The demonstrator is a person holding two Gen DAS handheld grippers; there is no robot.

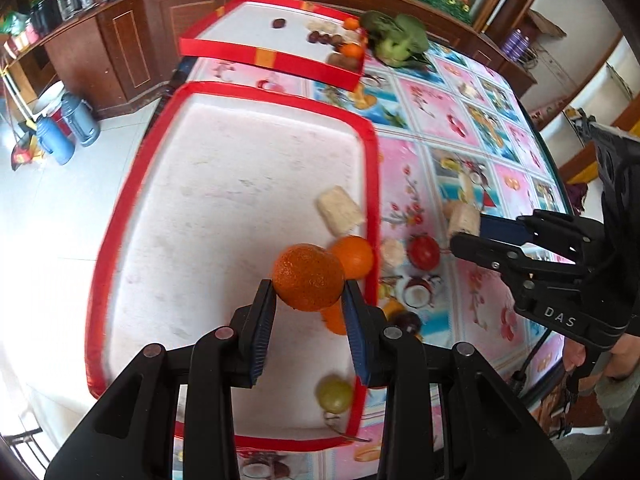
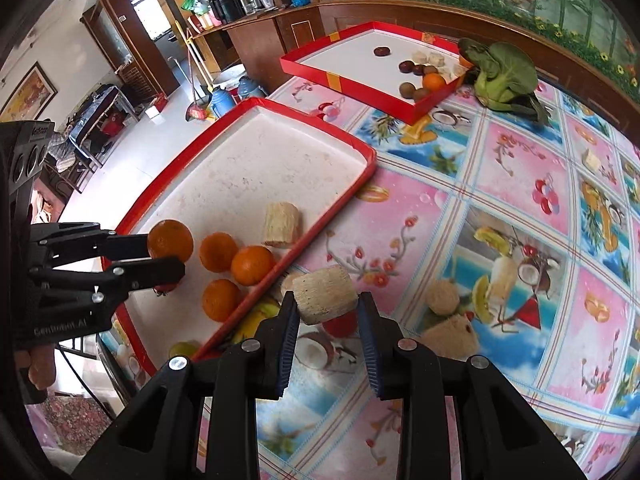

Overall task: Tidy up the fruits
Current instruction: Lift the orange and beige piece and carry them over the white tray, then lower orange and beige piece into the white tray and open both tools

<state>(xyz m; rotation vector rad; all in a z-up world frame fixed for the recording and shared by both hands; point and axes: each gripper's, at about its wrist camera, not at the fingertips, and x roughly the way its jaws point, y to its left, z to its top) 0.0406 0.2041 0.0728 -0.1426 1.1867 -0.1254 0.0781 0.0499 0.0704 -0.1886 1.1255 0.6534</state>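
Note:
My left gripper (image 1: 308, 292) is shut on an orange (image 1: 308, 276) and holds it above the near red-rimmed white tray (image 1: 240, 184); it also shows in the right wrist view (image 2: 170, 250). My right gripper (image 2: 328, 304) is shut on a pale cut cane piece (image 2: 324, 294), held over the tablecloth just right of the tray edge (image 2: 320, 224); it also shows in the left wrist view (image 1: 466, 232). In the tray lie three oranges (image 2: 218, 252), a cane piece (image 2: 282, 224) and a green fruit (image 1: 335, 394).
A second red box (image 2: 360, 80) at the far end holds chestnuts, kiwis, an orange and cane pieces. A green leafy vegetable (image 2: 500, 76) lies beside it. More cane pieces (image 2: 442, 298), a red fruit (image 1: 424, 252) and a dark fruit (image 1: 408, 320) lie on the patterned tablecloth.

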